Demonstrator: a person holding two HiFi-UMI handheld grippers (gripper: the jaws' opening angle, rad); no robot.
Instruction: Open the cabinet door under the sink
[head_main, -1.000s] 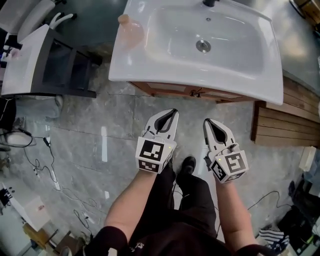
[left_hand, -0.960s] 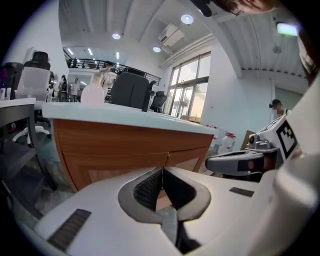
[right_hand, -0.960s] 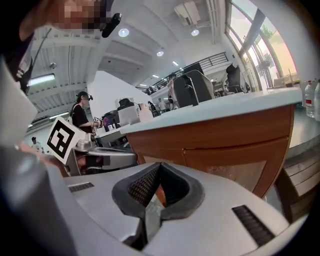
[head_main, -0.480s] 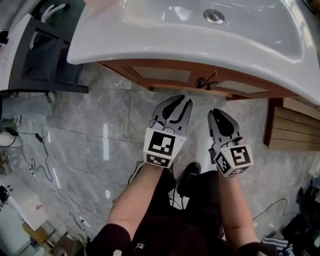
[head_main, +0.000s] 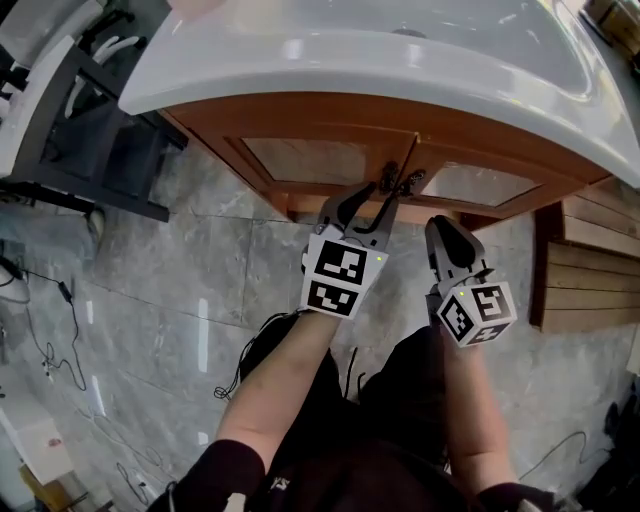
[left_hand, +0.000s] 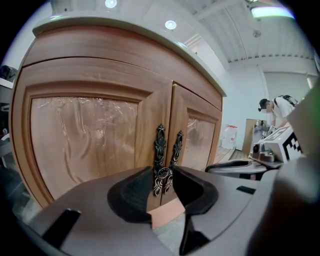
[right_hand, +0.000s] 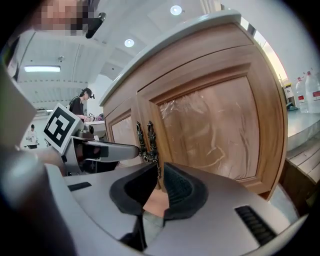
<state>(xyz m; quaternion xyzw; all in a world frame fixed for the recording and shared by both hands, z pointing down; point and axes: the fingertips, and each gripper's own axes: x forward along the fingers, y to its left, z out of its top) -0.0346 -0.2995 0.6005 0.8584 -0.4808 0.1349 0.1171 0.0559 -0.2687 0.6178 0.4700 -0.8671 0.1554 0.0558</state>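
One cabinet: a warm-brown wooden vanity cabinet (head_main: 330, 115) sits under a broad white ceramic basin (head_main: 350, 60) on a grey marble floor (head_main: 180, 280).
Two doors: the left door (left_hand: 85, 140) and right door (left_hand: 200, 135) are framed wood with pale, film-covered panels. Both are shut and meet at an upright seam.
Side things: a dark metal-framed stand (head_main: 100, 130) is at the left and brown slatted boards (head_main: 590, 280) are at the right. Both are well apart from the doors, and nothing seems to block their swing.
Left gripper (left_hand: 161, 172): its jaws are spread wide, having just been opening, and it is the nearer of the two to the seam.
Right gripper (right_hand: 160, 175): its jaws have just been closing a little, leaving a narrow gap that pinches nothing. It hangs back, to the right of the seam.
Two handles: the dark ornate metal handles (left_hand: 160, 147) have their long axes upright, one on each side of the seam. They lie straight ahead of the left jaws, framed in the gap and seemingly just short of the tips. Contact cannot be told.
Coming move: probably a short push forward, then a close on one handle.
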